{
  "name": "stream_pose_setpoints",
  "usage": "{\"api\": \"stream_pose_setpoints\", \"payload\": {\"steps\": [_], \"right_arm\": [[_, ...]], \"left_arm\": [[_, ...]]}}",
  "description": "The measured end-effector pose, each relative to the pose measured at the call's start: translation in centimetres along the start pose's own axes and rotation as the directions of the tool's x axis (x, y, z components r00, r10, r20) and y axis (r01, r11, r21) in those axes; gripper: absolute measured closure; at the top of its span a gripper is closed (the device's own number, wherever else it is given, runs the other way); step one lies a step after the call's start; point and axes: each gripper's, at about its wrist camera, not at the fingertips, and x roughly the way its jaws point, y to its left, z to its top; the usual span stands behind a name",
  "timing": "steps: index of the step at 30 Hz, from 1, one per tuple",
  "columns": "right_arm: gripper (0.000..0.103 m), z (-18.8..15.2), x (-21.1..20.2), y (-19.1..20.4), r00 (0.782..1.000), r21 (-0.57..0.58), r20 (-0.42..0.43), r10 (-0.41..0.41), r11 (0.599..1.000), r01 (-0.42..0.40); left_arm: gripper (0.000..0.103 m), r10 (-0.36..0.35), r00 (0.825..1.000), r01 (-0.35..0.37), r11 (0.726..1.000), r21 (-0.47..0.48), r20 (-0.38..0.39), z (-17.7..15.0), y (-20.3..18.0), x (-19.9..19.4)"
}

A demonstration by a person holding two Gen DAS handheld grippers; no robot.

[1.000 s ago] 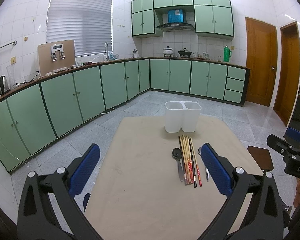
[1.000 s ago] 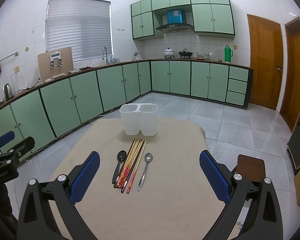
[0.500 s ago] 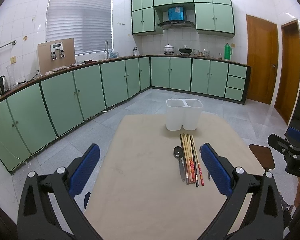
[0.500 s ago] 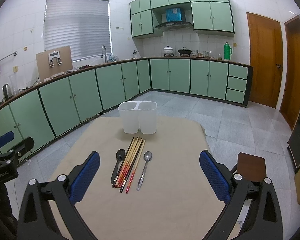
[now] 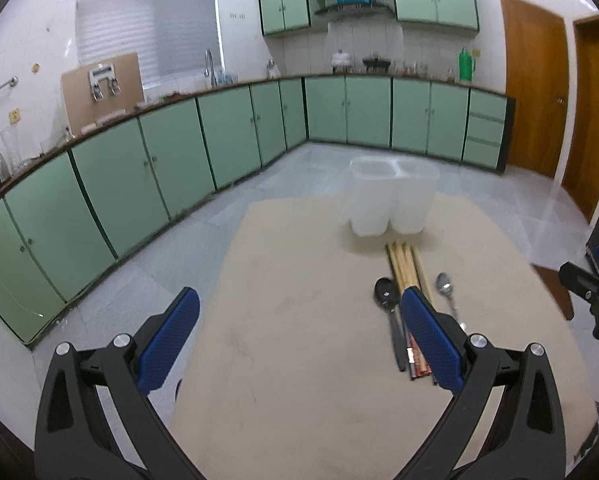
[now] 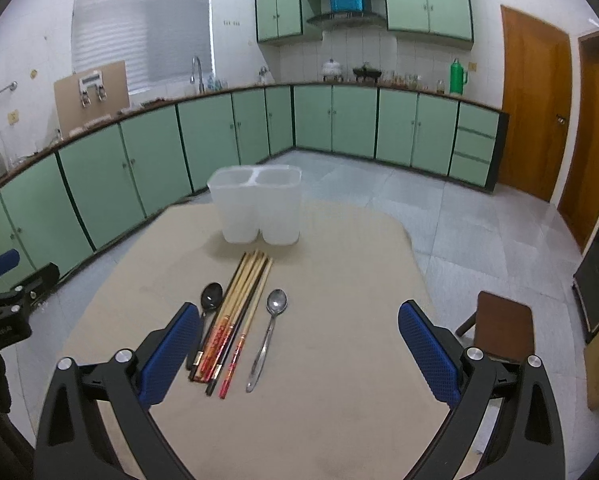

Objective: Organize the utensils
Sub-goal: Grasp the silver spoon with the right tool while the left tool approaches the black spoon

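Claws: we are finding left gripper and right gripper gaping wide, holding nothing.
Steel spoon: thin polished metal spoon lying ahead between right jaws; we are judging it light, stiff, slippery, best pinched mid-handle.

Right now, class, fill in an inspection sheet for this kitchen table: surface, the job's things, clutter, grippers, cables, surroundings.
Surface: beige table, bare around the utensils.
Job's things: white two-compartment holder, upright, nothing seen inside; chopsticks bundled flat; black spoon on their left, metal spoon on their right.
Clutter: nothing seen.
Grippers: left gripper and right gripper both open, holding nothing.
Cables: nothing seen.
Surroundings: green cabinets, wooden doors, brown stool.
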Motion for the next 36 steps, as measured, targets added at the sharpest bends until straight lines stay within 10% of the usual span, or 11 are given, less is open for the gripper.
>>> {"api": "stream_pose_setpoints", "payload": {"steps": [16,36], "right_arm": [[0.041,-0.8,18.2,0.4,0.953,0.05,-0.301,0.036,0.999,-0.022],[0.074,-2.1,20.7,1.2,0.941,-0.009,-0.336,0.047,0.999,-0.053]], "left_arm": [[0.005,-0.05,0.967,0.061,0.997,0.038,-0.251,-0.8,-2.9,14.0],[0.005,-0.153,0.937,0.173,0.984,0.037,-0.315,-1.9,-5.2,17.4]]}}
